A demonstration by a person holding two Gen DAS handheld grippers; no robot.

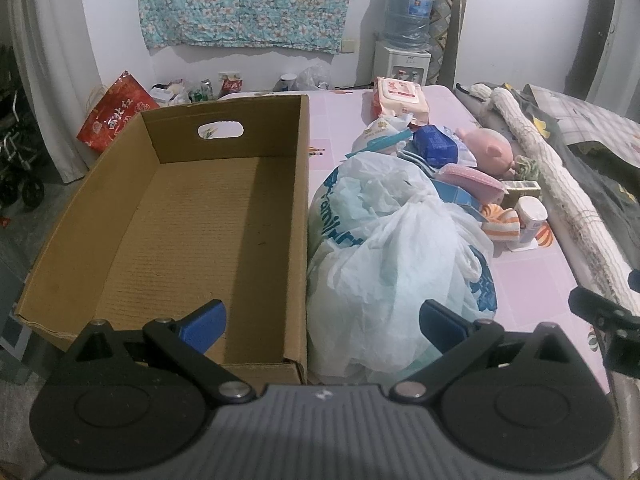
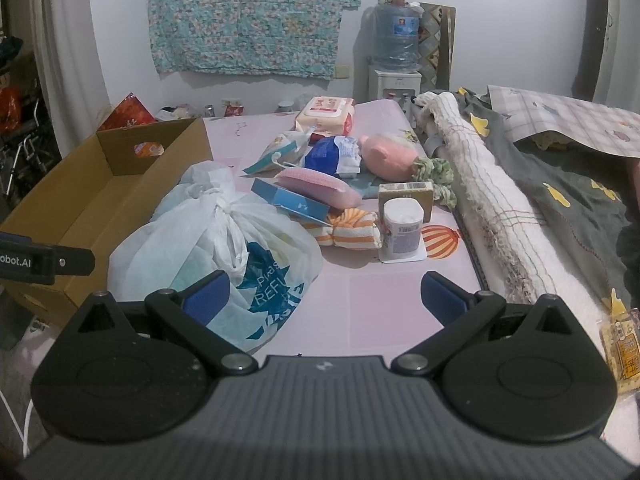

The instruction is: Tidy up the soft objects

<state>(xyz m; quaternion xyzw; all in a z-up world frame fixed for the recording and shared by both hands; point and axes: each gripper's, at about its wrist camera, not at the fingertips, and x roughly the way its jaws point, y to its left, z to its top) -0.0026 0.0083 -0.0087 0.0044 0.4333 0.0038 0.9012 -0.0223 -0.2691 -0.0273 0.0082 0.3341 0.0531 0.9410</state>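
on the pink tabletop point(image 2: 360, 312), a tied plastic bag point(image 2: 224, 248) sits beside the cardboard box point(image 1: 192, 216) (nothing inside); left gripper point(image 1: 322, 322) and right gripper point(image 2: 326, 294) fingers spread, holding nothing.

The tied plastic bag point(image 2: 208, 240) blocks the near end of the blue box point(image 2: 294, 200), and its print cuts off behind the hand-held gripper. At three o'clock of the left wrist view, the other hand-held gripper point(image 1: 612, 320) runs off the edge. Far-wall clutter point(image 1: 192, 90) at twelve o'clock is too small to tell. The yellow packet point(image 2: 624, 348) is clipped at four o'clock.
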